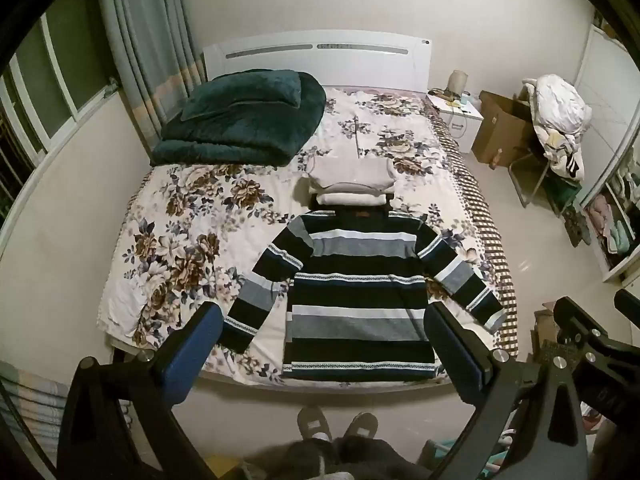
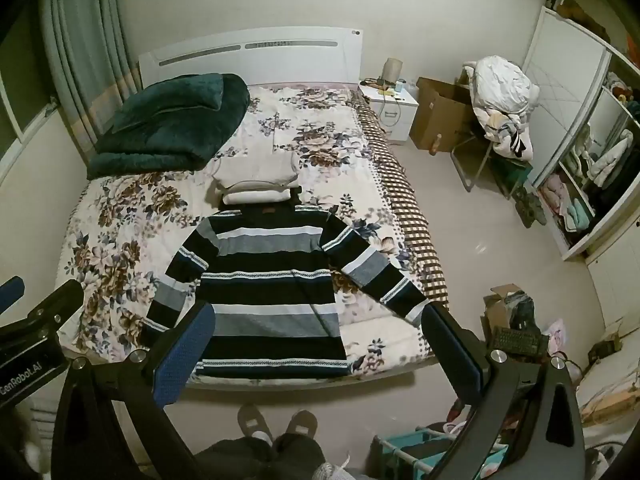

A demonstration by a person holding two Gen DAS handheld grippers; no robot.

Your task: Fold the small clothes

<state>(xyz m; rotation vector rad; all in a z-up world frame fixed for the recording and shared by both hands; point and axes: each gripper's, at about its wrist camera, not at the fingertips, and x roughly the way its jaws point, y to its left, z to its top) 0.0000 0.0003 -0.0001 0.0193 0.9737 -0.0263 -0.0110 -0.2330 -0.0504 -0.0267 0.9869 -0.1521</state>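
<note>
Above the near edge of the bed [image 1: 132, 264], the left gripper [image 1: 320, 344] and the right gripper [image 2: 320, 344] both hang with jaws spread wide and nothing between their blue pads. Beyond them a striped sweater [image 1: 356, 292] lies flat on the floral sheet, hem at the near edge, sleeves angled out to left and right. Just beyond its collar sits a stack of folded pale clothes [image 1: 352, 184], with a dark green blanket [image 1: 244, 116] at the far left by the headboard [image 1: 320, 56].
</note>
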